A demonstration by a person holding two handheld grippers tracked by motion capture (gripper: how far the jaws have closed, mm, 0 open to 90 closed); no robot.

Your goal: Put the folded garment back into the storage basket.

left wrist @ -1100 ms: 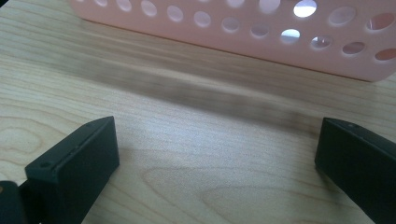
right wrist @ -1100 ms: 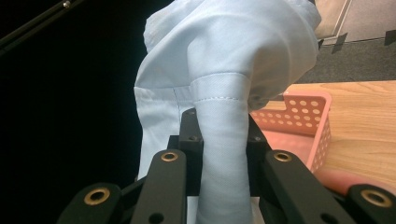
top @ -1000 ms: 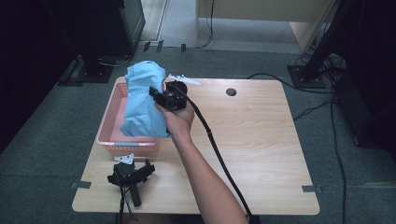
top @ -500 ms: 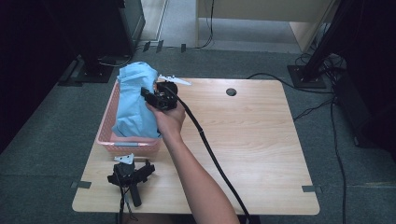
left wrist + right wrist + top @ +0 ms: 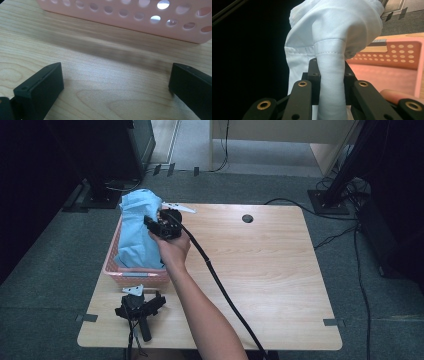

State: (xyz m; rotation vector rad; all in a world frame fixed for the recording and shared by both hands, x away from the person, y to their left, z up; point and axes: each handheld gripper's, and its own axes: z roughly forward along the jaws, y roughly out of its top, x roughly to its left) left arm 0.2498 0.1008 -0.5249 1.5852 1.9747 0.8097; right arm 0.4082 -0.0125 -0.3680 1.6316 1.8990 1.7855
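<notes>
One light-blue garment [image 5: 137,230], one pink basket [image 5: 131,275], two grippers [image 5: 165,224] [image 5: 139,307], one table [image 5: 280,270]

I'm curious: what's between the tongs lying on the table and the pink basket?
Only bare wooden table, seen in the left gripper view between the open tongs and basket.

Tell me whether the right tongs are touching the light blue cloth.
Touching. The right gripper view shows the right tongs clamped on a fold of the light blue cloth, both pads pressed against it.

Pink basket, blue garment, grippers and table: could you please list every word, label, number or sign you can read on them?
None: no readable text on the pink basket, the light blue garment, the left gripper, the right gripper or the table.
</notes>
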